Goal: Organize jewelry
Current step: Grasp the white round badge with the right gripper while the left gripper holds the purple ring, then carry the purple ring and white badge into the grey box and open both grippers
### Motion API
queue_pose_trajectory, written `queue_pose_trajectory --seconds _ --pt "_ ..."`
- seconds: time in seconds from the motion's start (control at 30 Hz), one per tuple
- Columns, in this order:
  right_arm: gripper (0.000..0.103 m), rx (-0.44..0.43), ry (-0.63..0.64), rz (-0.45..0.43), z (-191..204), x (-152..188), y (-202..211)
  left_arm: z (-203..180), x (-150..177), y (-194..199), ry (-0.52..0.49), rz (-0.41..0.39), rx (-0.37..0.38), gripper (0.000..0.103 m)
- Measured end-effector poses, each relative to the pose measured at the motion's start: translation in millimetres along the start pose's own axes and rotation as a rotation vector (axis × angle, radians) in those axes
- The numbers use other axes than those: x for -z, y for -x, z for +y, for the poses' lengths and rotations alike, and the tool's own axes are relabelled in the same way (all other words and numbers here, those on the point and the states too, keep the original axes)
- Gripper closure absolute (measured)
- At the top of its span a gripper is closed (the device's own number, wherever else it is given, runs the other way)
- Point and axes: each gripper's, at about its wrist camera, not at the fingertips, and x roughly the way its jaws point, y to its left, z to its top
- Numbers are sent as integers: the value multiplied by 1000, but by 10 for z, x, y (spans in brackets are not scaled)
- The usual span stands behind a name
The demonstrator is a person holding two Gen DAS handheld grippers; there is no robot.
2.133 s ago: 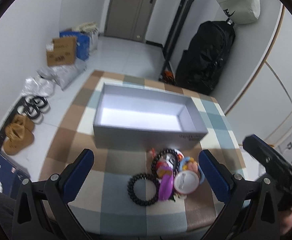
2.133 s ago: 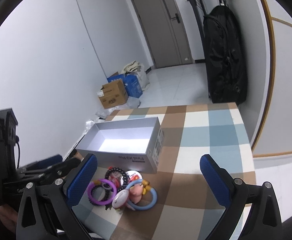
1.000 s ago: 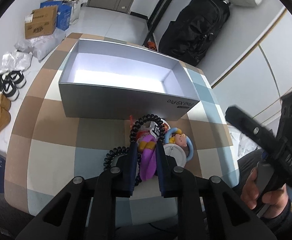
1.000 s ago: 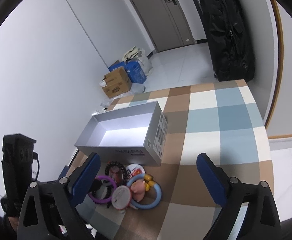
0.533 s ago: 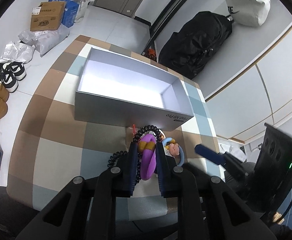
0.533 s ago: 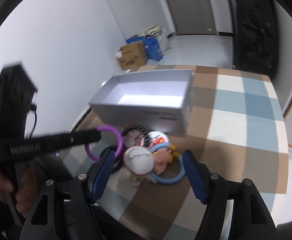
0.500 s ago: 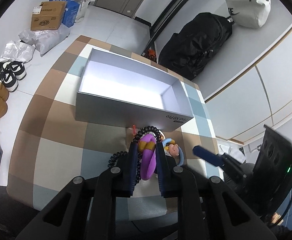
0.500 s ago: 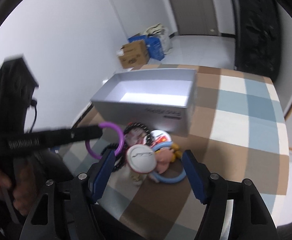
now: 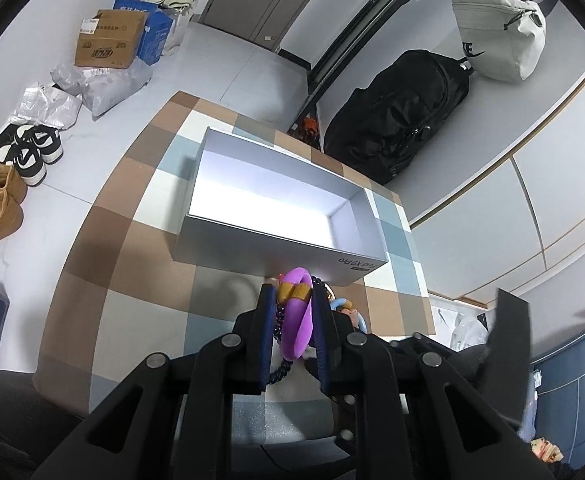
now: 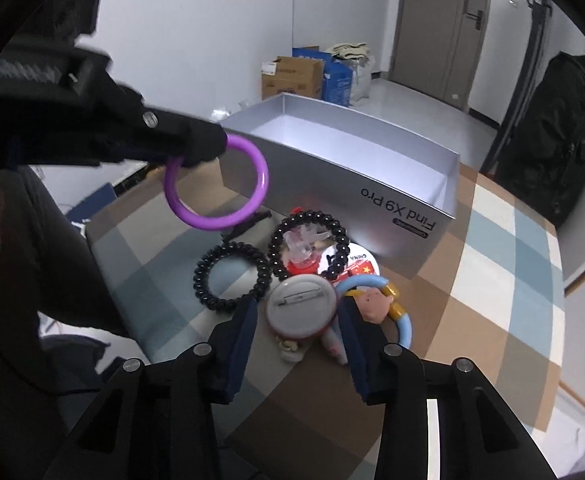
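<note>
The left tool (image 9: 292,312) is clamped on a purple bangle (image 10: 216,182), held in the air above the checked tabletop (image 10: 504,280), just in front of the open silver box (image 10: 344,160). The right tool (image 10: 296,320) is partly open — its fingers sit either side of a round pin badge (image 10: 301,310), which lies among a black coiled hair tie (image 10: 232,276), a black bead bracelet (image 10: 310,242) and a blue ring (image 10: 400,308).
</note>
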Motion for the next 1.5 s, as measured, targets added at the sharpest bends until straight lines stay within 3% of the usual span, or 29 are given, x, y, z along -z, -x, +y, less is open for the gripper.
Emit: queue_pose_trajectory --seconds 0.3,0.37,0.7,1.1,1.5 --pt "73 44 24 19 45 -21 -96 16 -13 35 -7 -14 -11 90" --pt "84 45 19 12 62 -17 -78 25 -18 38 -5 -17 -11 90" --pt "99 -19 -58 -31 -85 -48 27 50 -37 11 3 -27 -7 90" --pt "99 -135 -163 -123 -230 -121 264 32 -114 43 -1 -63 13 90" --pt "99 -191 -325 -231 -722 -607 534 -145 -437 3 -51 -79 -3 90"
